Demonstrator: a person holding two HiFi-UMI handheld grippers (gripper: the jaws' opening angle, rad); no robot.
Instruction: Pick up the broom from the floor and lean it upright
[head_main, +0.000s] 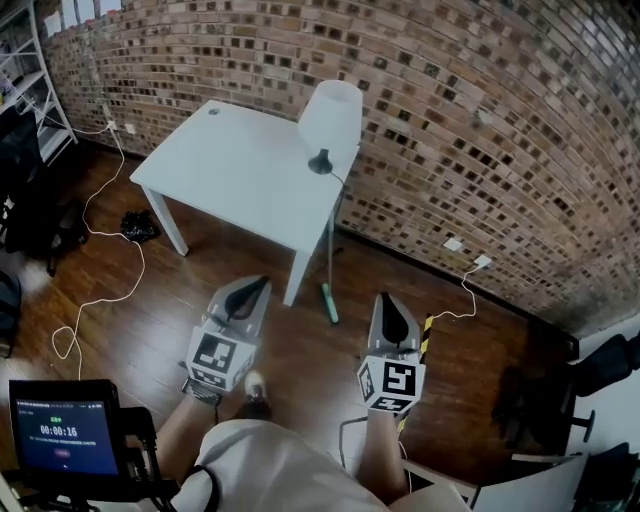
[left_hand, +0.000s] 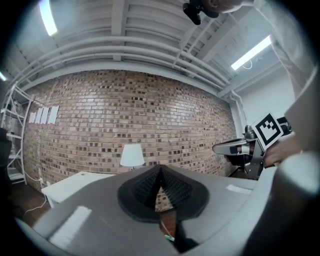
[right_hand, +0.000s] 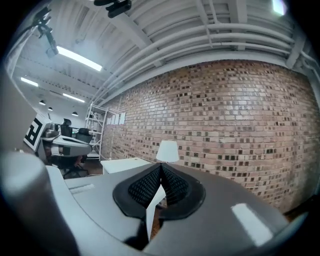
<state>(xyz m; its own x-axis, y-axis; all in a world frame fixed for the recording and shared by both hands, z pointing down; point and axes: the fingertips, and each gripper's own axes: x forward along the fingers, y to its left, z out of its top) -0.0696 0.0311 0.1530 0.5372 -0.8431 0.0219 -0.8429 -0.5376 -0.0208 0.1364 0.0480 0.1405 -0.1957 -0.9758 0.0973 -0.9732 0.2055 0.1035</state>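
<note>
Head view: at frame centre the broom (head_main: 329, 296) stands leaned against the white table (head_main: 240, 175). The left gripper (head_main: 262, 283) and right gripper (head_main: 385, 300) are closed and empty, so the task looks done.

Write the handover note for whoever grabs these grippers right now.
Left hand-held gripper: shut, empty.
Right hand-held gripper: shut, empty.
Broom: by the near corner of the table, green head low, ahead of both grippers, touched by neither. Whether it lies flat or leans on the table edge cannot be told.
Done: nothing certain.
Left: check the broom; if it is down, grasp its handle and lean it upright.
</note>
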